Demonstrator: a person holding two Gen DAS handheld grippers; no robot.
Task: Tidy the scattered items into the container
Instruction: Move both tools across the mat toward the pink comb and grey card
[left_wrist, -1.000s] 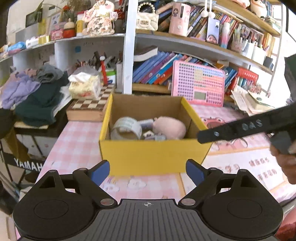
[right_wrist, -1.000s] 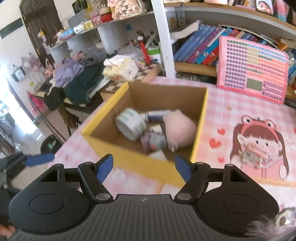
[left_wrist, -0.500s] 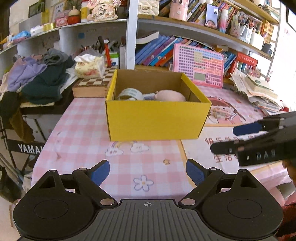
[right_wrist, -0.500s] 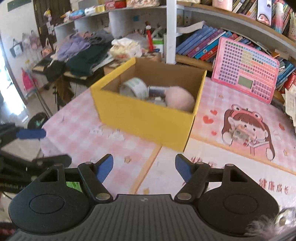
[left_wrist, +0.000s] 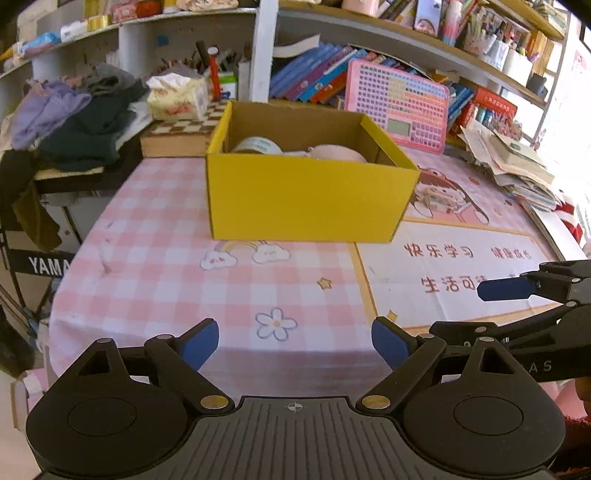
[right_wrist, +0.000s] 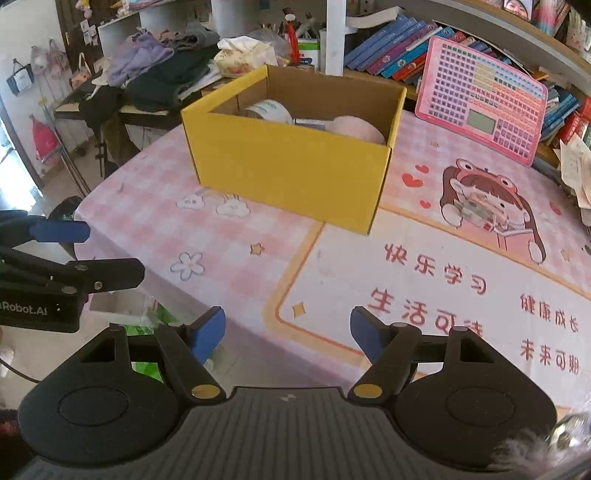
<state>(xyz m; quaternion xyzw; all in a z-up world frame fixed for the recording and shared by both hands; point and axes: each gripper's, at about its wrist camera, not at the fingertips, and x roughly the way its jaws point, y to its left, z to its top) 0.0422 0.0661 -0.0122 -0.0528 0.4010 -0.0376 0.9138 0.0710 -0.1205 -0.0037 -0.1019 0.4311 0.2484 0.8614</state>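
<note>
Hovering empty near the front edge of the table (left_wrist: 155, 258), well short of the yellow box (left_wrist: 306, 199): left gripper (left_wrist: 295, 341) with jaws spread wide, nothing between them; right gripper (right_wrist: 288, 334) likewise wide open and bare. Sitting toward the back of the pink checked cloth, upright, open-topped, brown cardboard inside, with a tape roll (right_wrist: 267, 109), a pink plush lump (right_wrist: 356, 129) and a small tube-like piece (right_wrist: 310, 122) between them, all resting below the box rim. No loose item visible on the cloth in front of or beside the box, so probably at or near the end of the tidying. Main risk from here: calling it finished while something lies outside both views, behind the box or off the table edge. Second risk: a careless reach forward nudging the light cardboard box back toward the pink keyboard toy (left_wrist: 397, 105) leaning just behind it, or tipping the contents. Box walls look thin, matte, easily dented by a fingertip.
</note>
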